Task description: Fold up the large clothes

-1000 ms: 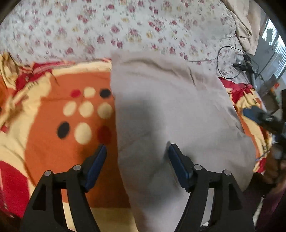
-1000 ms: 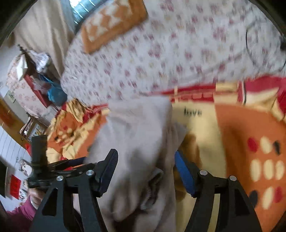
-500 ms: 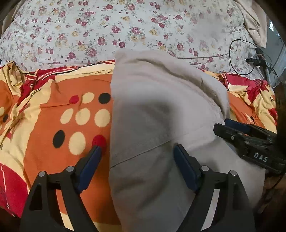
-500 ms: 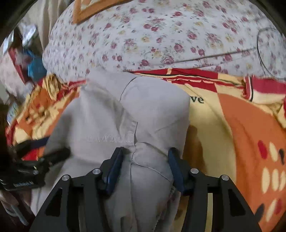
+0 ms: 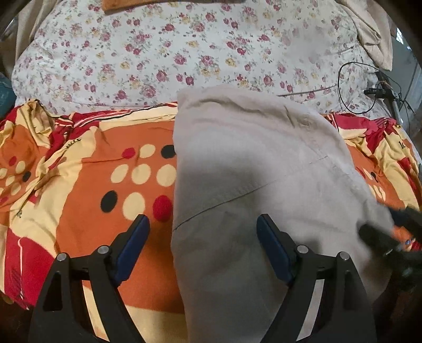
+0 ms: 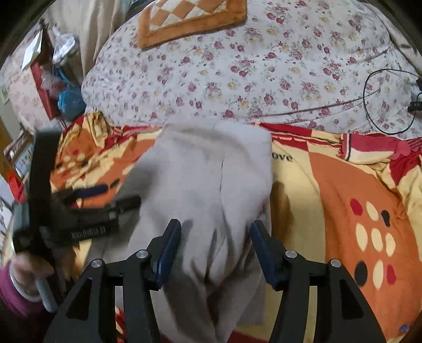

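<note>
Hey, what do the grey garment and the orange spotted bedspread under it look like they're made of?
Grey garment: looks like woven cotton, matte, with stitched seams and soft creases; the exact fibre is unclear. Orange spotted bedspread: thin printed cloth, probably cotton or a blend, matte, wrinkling easily at the left edge.

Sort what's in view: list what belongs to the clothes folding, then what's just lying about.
Belongs to the job:
- grey garment
- left gripper, open
- right gripper, open
- orange patterned blanket, the folding surface

Just lying about:
- floral quilt
- black cable
- orange checkered mat
- blue bag
</note>
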Available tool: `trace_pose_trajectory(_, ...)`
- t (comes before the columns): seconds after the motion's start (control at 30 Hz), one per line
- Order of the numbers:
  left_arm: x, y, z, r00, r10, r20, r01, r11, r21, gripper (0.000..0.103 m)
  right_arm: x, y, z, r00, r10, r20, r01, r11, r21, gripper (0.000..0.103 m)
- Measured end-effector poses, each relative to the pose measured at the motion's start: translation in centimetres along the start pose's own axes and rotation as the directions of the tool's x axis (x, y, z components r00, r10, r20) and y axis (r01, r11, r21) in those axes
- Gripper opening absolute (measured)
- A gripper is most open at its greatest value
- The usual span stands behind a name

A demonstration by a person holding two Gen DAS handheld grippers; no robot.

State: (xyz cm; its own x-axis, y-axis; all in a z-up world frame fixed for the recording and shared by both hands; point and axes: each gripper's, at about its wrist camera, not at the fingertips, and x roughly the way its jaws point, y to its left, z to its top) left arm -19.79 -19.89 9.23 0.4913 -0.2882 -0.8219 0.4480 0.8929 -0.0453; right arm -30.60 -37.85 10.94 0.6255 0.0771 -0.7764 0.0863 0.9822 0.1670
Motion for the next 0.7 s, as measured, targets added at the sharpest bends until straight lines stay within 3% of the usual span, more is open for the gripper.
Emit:
trace_pose_trajectory(0.1,-0.7,0.1,-0.4,1.0,-0.004,0.009,0.004,1.0,-0.019,0.083,1.3,-0.1,-1.3,0.998,-0.043,-0.049,0.043,0.999,-0.011,0.057)
trace_pose_trajectory(0.17,-1.5,0.1,-0.7,1.0,-0.002,0.02,0.002,1.0,-0.027,0.083,1.1,-0.5,-1.5,0.998,-0.031,-0.052,0.032,0.999,0.026,0.057)
trace_pose_trajectory(0.27,-2.7,0.0,-1.1,0.998,0.017,0.054,-0.016,1.0,-0.022,0.083,-1.0,0.1,-1.0,0.998,-0.058,-0.001,0.058,0.998,0.011,0.059)
trace_pose_trajectory(0.37,-4.2,0.1,-1.5,0.995,0.032,0.099,-0.029,0.999,-0.03,0.083,-2.7,1.0,-0.6,0.995,-0.081,0.052,0.081,0.997,0.001,0.071)
trace_pose_trajectory(0.43,-4.8,0.3,-1.6,0.994,0.025,0.107,-0.021,0.999,-0.041,0.083,-3.5,1.7,-0.4,0.992,-0.096,0.082,0.096,0.995,0.004,0.073)
trace_pose_trajectory(0.7,-6.8,0.4,-2.3,0.985,0.055,0.164,-0.046,0.998,-0.052,0.083,-3.8,3.1,-0.1,0.986,-0.132,0.106,0.126,0.99,0.065,0.082)
